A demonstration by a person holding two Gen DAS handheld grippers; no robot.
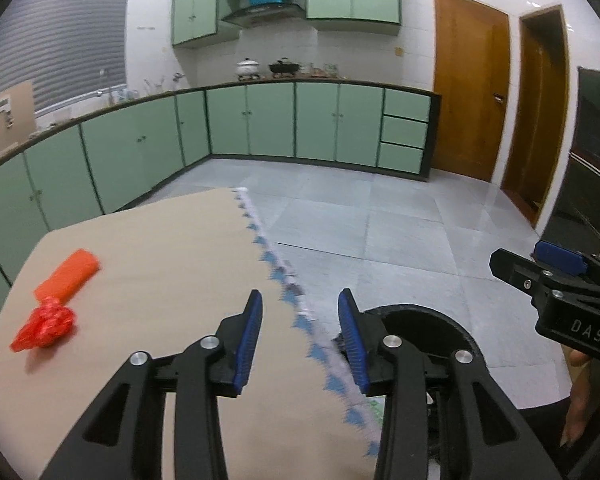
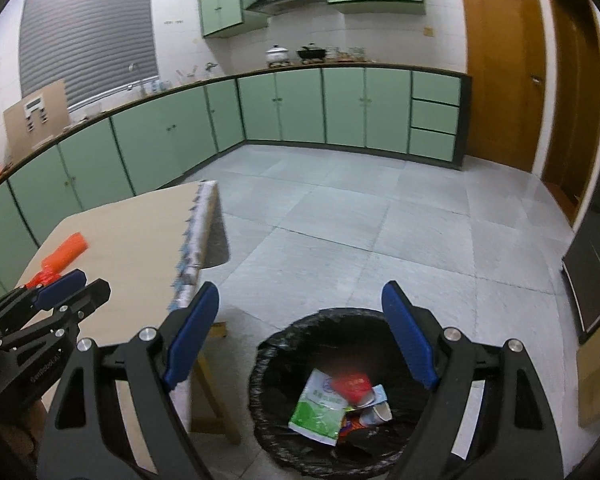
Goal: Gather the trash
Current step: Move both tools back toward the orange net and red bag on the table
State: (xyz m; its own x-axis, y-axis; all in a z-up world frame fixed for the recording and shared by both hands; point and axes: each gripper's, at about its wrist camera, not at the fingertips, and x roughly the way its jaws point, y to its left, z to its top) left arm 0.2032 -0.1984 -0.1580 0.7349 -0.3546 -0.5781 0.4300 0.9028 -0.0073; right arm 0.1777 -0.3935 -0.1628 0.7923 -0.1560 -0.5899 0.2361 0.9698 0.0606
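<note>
A red-orange plastic wrapper (image 1: 56, 300) lies on the beige tabletop (image 1: 160, 264) at the left; it also shows in the right wrist view (image 2: 62, 256). My left gripper (image 1: 300, 340) is open and empty above the table's right edge, to the right of the wrapper. My right gripper (image 2: 300, 336) is open and empty above a black-lined trash bin (image 2: 268, 364) on the floor. In the bin lie a green-white packet (image 2: 320, 408), a red box (image 2: 352, 386) and crumpled paper. The bin's rim (image 1: 416, 316) shows behind my left gripper.
The table has a patterned cloth edge (image 1: 284, 276) along its right side. Green kitchen cabinets (image 1: 272, 120) line the far walls. Two brown doors (image 1: 468, 84) stand at the right. A cardboard box (image 2: 596, 376) sits by the right wall. Grey tiled floor (image 2: 380, 232) lies ahead.
</note>
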